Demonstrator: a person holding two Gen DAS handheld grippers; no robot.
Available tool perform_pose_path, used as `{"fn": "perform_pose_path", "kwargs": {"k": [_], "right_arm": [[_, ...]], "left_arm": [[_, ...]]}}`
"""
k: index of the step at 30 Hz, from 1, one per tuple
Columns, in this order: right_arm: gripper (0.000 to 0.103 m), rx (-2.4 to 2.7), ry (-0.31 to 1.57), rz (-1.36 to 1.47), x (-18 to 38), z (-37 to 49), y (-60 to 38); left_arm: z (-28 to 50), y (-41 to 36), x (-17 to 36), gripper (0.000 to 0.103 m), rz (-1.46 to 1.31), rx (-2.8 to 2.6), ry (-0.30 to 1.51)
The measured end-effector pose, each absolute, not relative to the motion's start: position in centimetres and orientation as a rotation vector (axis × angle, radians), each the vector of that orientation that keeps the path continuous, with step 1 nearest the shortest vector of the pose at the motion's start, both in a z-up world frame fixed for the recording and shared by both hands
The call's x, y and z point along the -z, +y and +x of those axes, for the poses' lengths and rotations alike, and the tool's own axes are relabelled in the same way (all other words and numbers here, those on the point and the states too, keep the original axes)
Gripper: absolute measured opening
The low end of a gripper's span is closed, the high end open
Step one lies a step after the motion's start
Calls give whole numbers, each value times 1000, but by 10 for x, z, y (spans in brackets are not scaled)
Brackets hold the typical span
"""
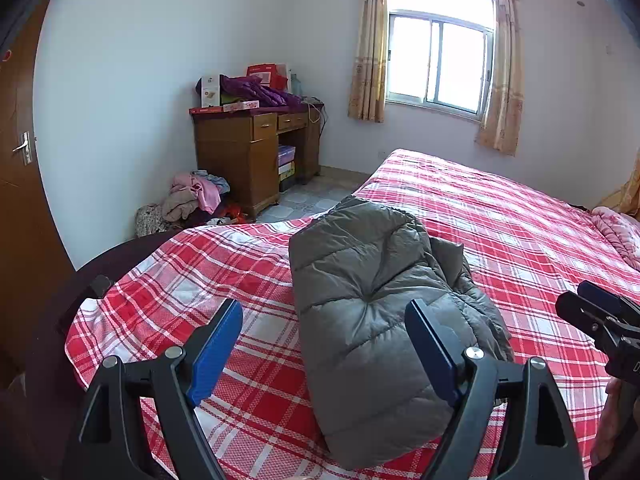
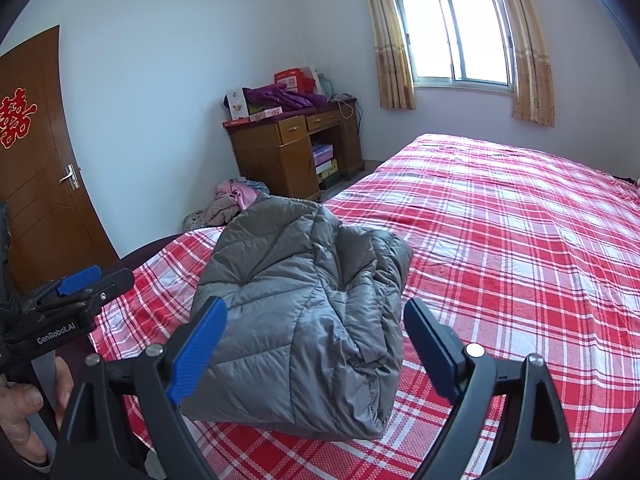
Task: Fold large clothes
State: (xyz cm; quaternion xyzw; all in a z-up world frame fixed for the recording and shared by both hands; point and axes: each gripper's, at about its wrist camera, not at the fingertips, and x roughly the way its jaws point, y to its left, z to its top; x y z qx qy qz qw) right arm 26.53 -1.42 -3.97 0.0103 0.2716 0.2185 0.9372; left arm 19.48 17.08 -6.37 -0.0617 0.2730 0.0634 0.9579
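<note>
A grey quilted puffer jacket lies folded into a thick bundle on the red and white plaid bed cover, near the bed's front left corner. My left gripper hangs open just in front of the bundle's near left part, its blue pads apart and nothing between them. My right gripper is open too, held before the bundle's near end. Neither touches the jacket. The right gripper shows at the right edge of the left wrist view, and the left gripper at the left edge of the right wrist view.
A wooden desk piled with boxes and purple clothing stands against the far wall. Loose clothes are heaped on the floor beside it. A brown door is on the left, a curtained window at the back. A hand holds the left gripper.
</note>
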Motion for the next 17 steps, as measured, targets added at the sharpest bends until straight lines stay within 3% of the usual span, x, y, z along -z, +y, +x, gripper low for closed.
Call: {"fn": "perform_pose_path", "kwargs": {"k": [17], "right_arm": [[92,-452,552,16,38,264,-12]], "left_arm": [[194,167,65,85,-95,-116,530]]}}
